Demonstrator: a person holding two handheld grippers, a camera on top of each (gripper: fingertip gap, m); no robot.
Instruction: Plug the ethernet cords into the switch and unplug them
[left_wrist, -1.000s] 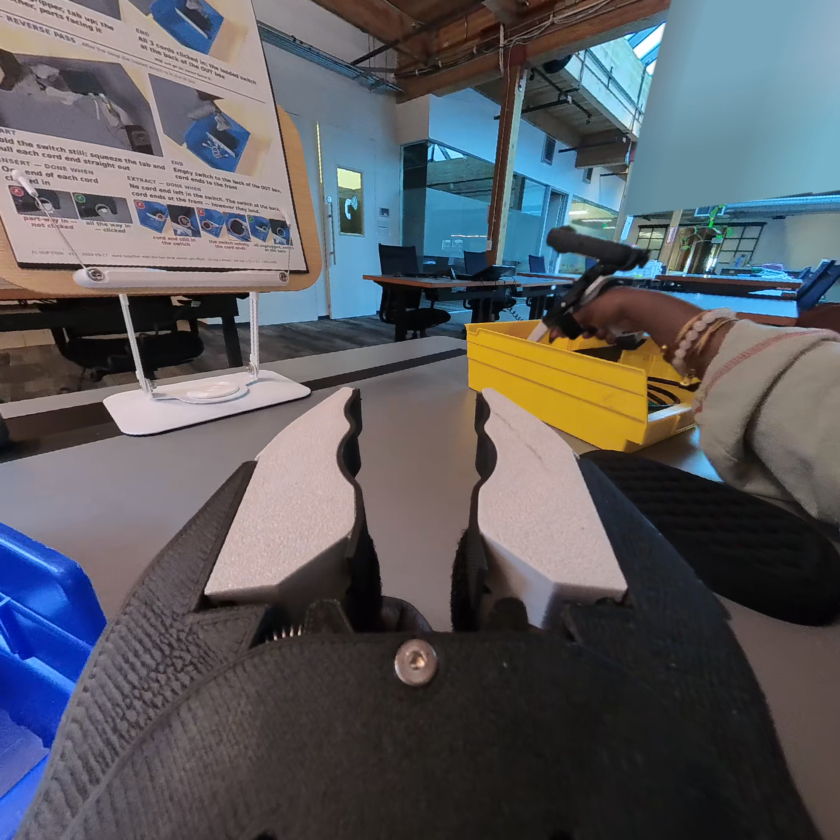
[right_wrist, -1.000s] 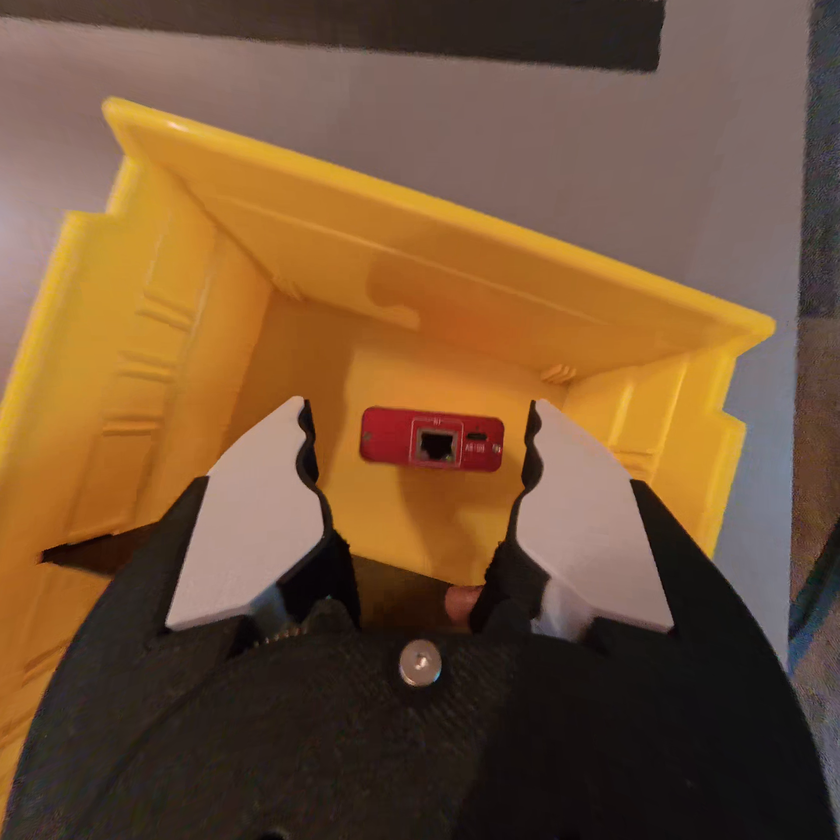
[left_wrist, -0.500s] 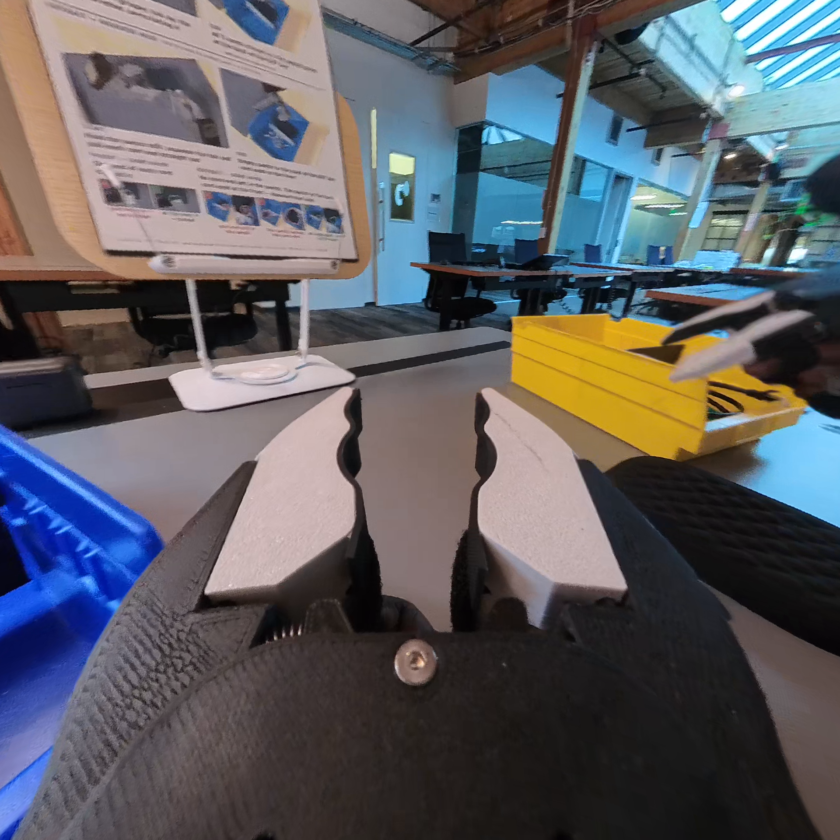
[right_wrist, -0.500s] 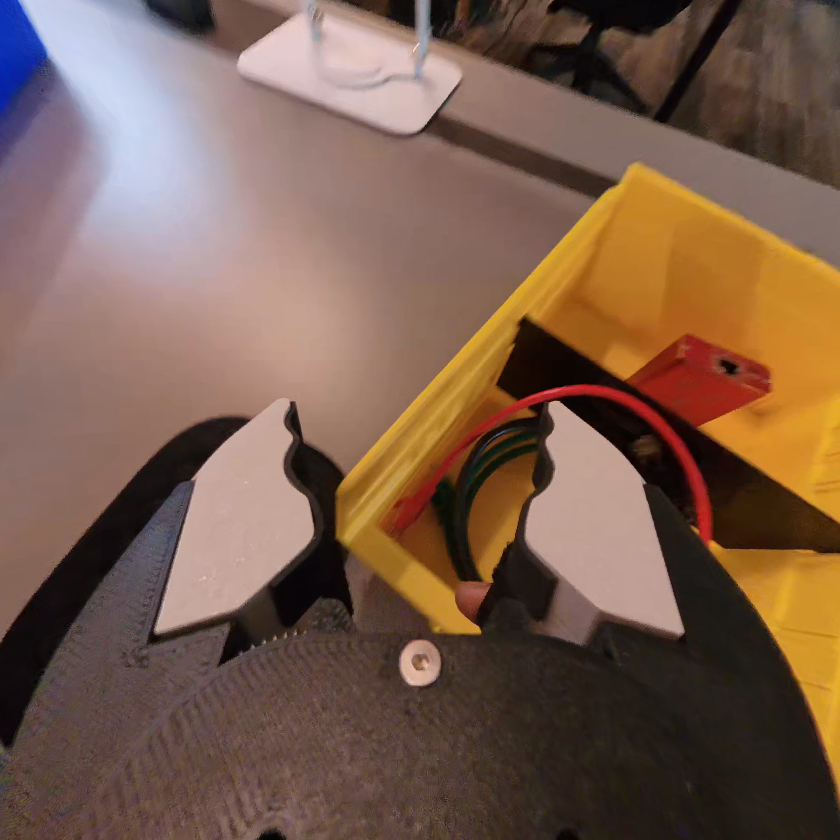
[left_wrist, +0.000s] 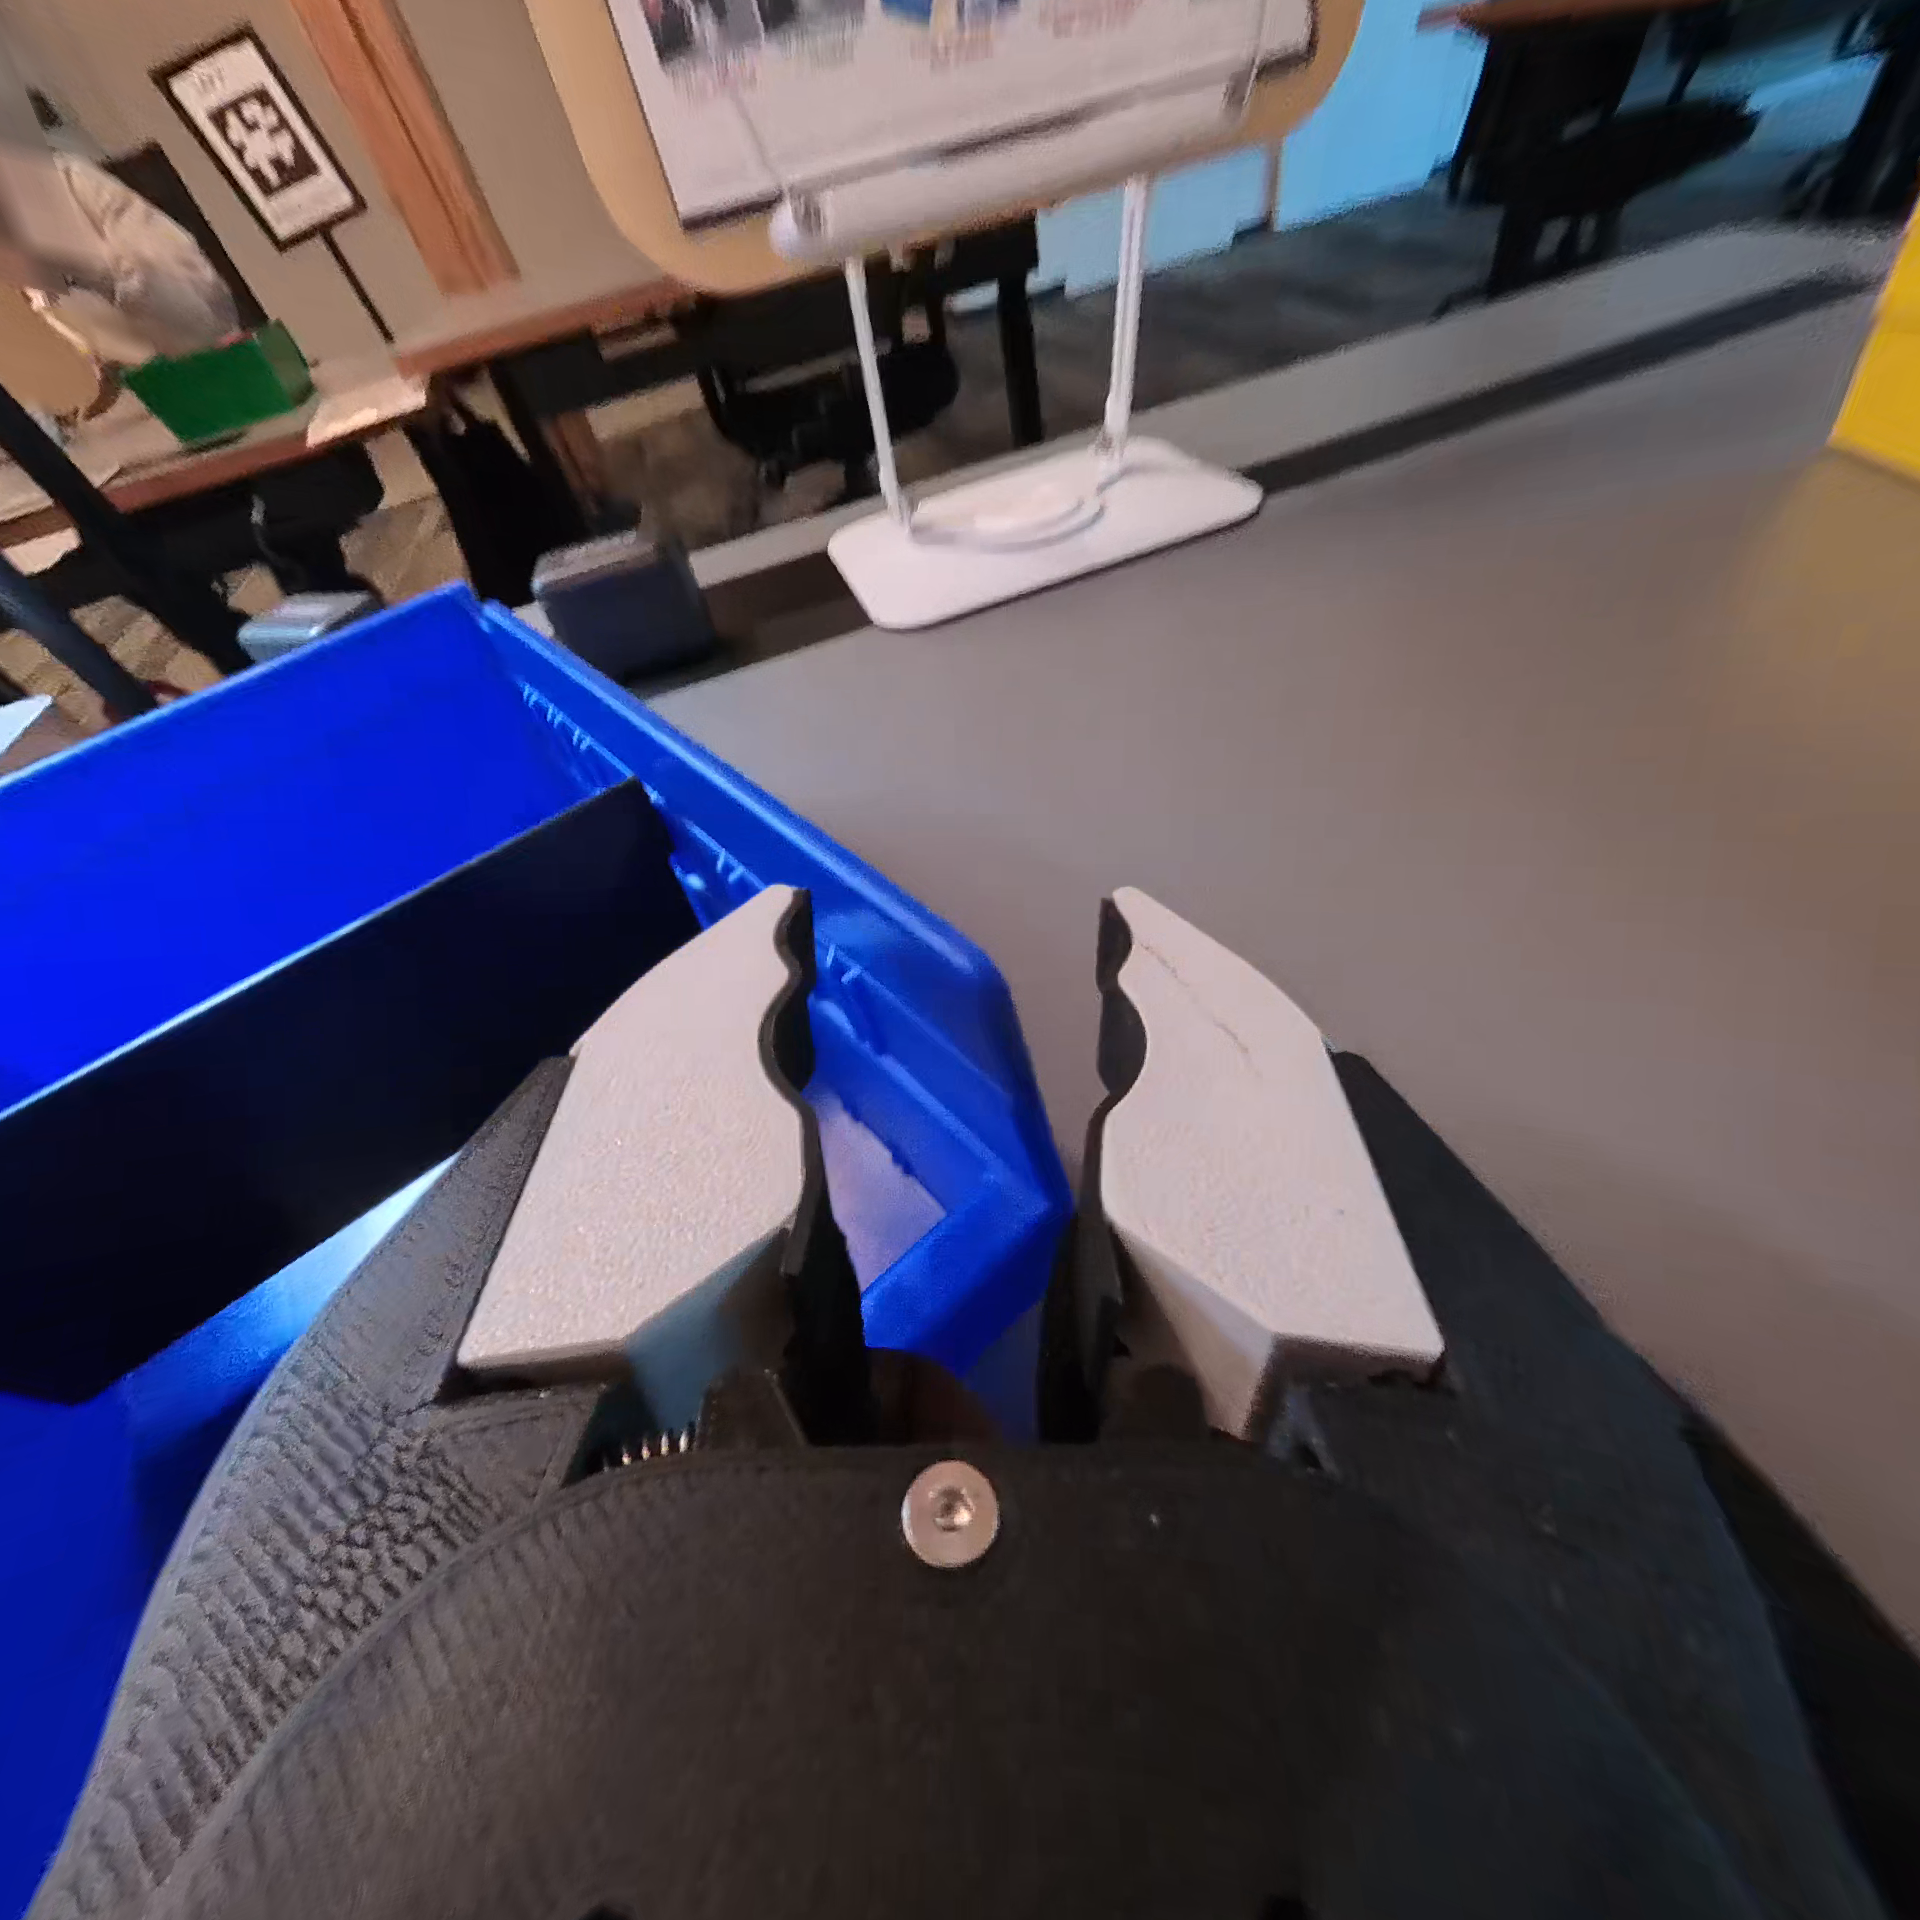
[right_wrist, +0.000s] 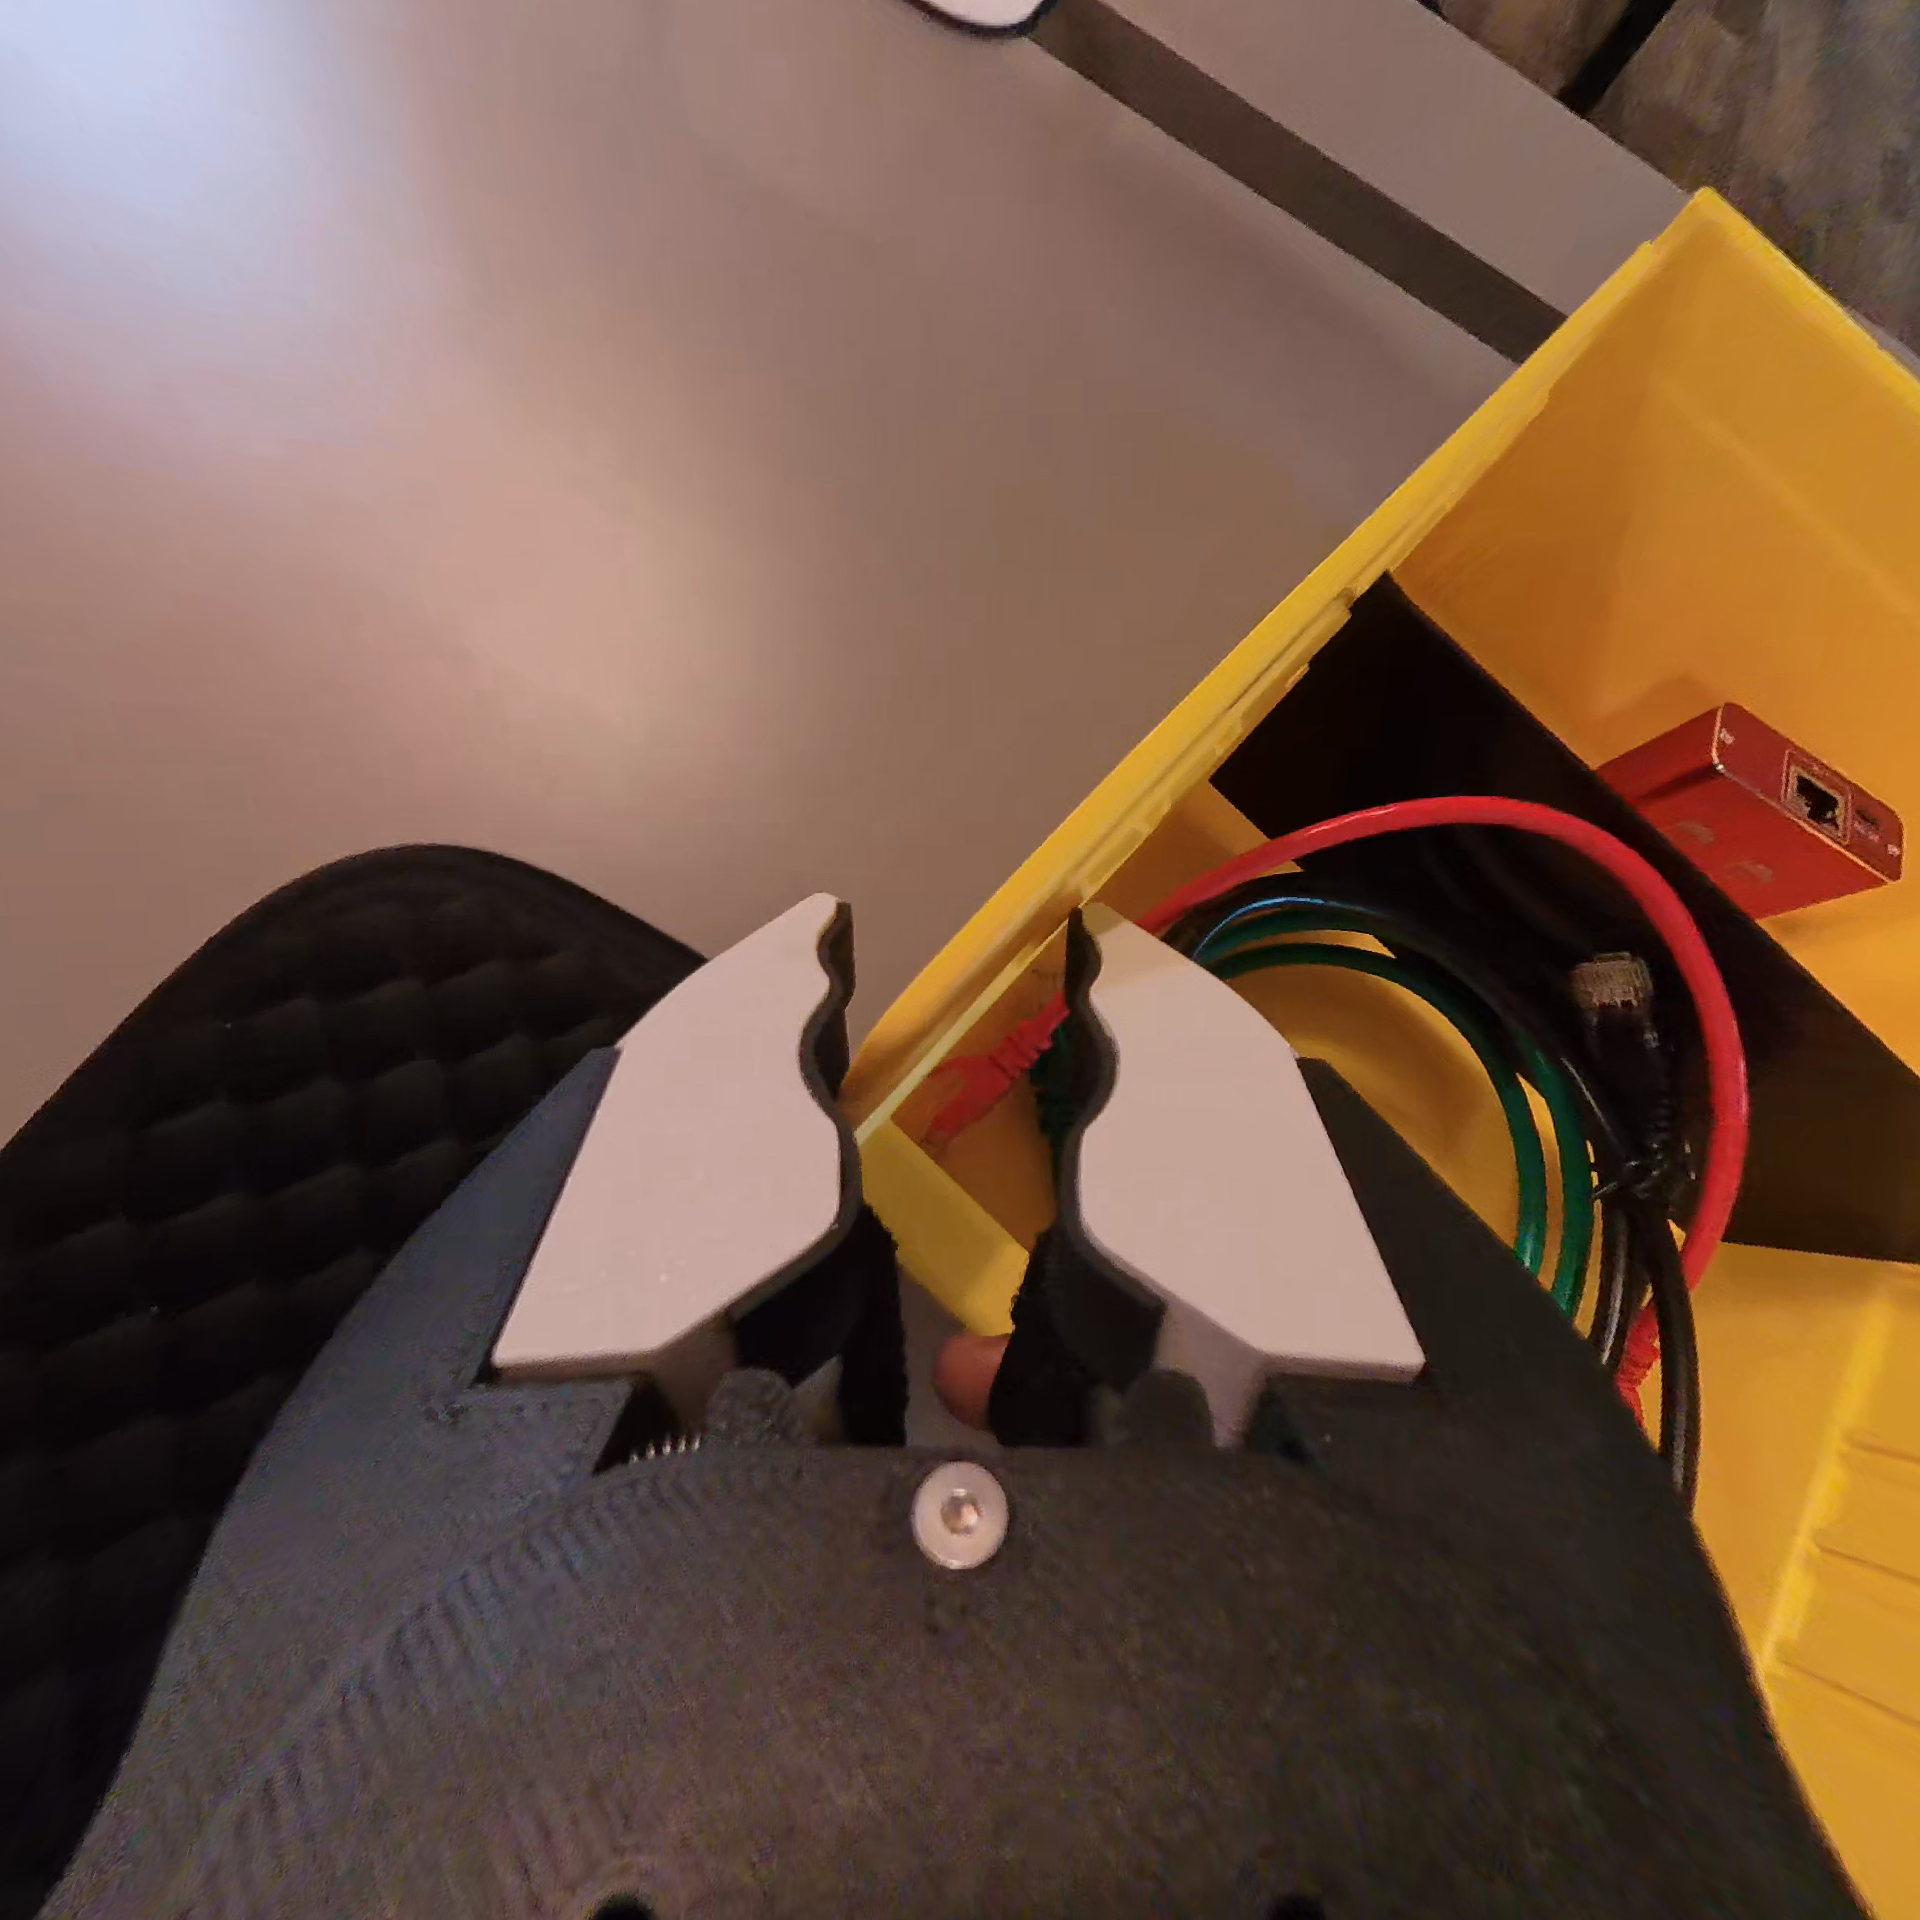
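Note:
In the right wrist view a yellow bin (right_wrist: 1247, 665) holds a small red switch (right_wrist: 1756, 821) behind a black divider (right_wrist: 1455, 707). In front of the divider lie coiled red (right_wrist: 1558, 821), green (right_wrist: 1455, 997) and black (right_wrist: 1621, 1039) ethernet cords. My right gripper (right_wrist: 958, 914) is open. Its jaws stand astride the bin's left wall near the front corner, above a red plug (right_wrist: 997, 1070). My left gripper (left_wrist: 951, 904) is open and empty over the near right corner of a blue bin (left_wrist: 312, 790). That bin has a black divider (left_wrist: 312, 1039).
A white stand (left_wrist: 1039, 540) with an instruction board stands at the table's back edge. A black mat (right_wrist: 260, 1091) lies left of the yellow bin. A corner of the yellow bin (left_wrist: 1886, 384) shows at the left wrist view's right edge. Grey table (right_wrist: 623, 468) lies between the bins. About 40 centimeters separates my left fingertips from my right.
My right gripper left the switch, swung to the yellow bin's front left corner, and its jaws narrowed around the wall. My left gripper turned left and down onto the blue bin's corner.

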